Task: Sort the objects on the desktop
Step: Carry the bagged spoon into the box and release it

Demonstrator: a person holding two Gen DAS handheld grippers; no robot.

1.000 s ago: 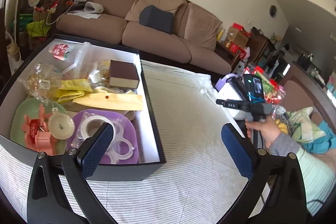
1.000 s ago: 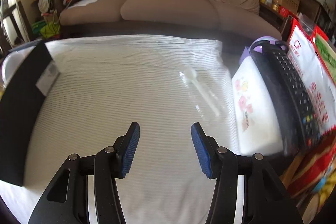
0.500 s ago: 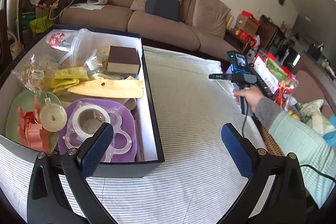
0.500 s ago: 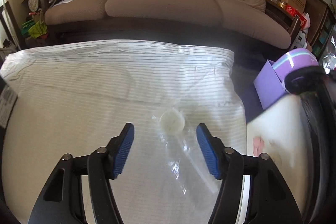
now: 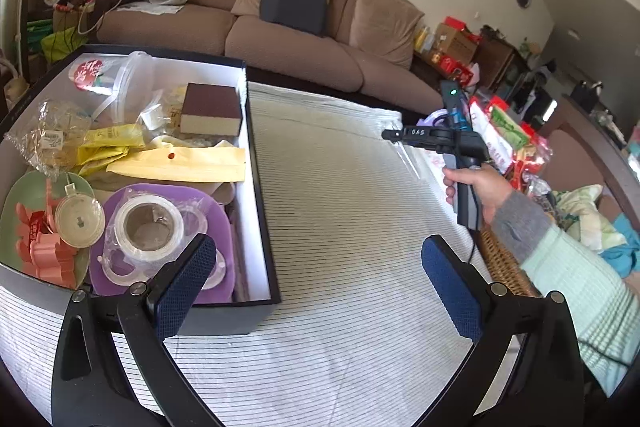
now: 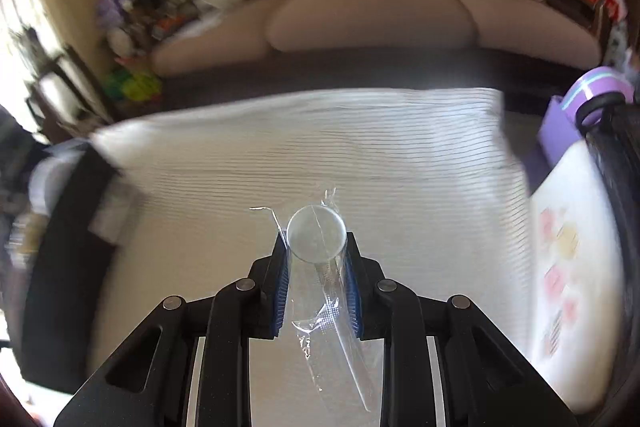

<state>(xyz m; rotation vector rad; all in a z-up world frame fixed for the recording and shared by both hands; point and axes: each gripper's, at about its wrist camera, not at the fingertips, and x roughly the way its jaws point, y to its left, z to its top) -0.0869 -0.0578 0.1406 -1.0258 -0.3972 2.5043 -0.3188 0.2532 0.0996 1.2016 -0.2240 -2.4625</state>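
Note:
My right gripper is shut on a clear plastic spoon in a clear wrapper, its round bowl sticking out past the fingertips, held above the striped cloth. In the left wrist view the right gripper is over the cloth's far right, hand-held. My left gripper is open and empty above the cloth, beside the black storage box that holds several sorted items: a roll of tape on a purple plate, a dark red book, yellow packets.
A brown sofa stands behind the table. A white case with a black keyboard and a purple box sit at the right edge. Snack bags and a wicker basket lie to the right.
My right gripper has closed on the wrapped spoon and lifted it off the cloth; it was open around it before. The left gripper stayed open, hardly moving.

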